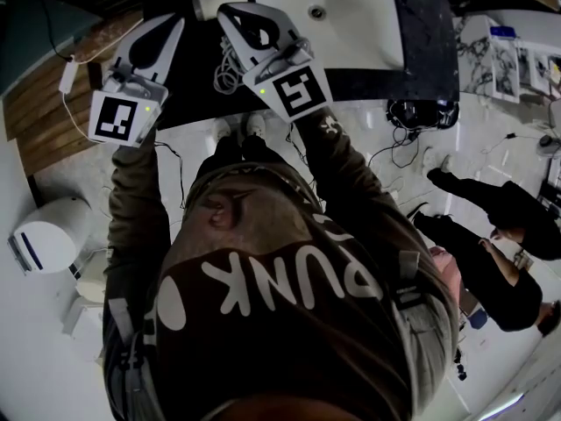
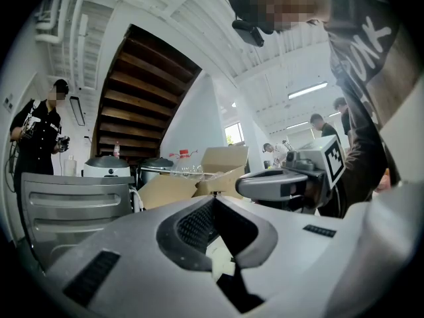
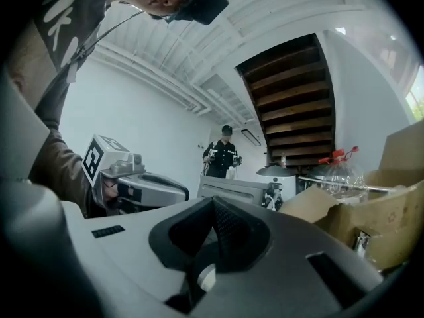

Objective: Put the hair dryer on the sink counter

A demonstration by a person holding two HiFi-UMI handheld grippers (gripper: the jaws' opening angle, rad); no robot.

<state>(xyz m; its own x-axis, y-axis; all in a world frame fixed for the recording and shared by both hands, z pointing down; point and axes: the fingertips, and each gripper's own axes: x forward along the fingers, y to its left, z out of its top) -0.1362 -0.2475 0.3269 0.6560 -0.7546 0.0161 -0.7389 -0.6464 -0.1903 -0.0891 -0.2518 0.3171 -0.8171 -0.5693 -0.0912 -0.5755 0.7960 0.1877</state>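
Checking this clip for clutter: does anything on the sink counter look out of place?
Nothing spilled or damaged. The hair dryer lies on the sink counter beside the basin; its cord sits in a loose tangle near the front edge.

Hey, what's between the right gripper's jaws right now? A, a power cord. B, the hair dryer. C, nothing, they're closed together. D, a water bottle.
C: in the right gripper view, the right gripper has its jaws pressed together with nothing between them.
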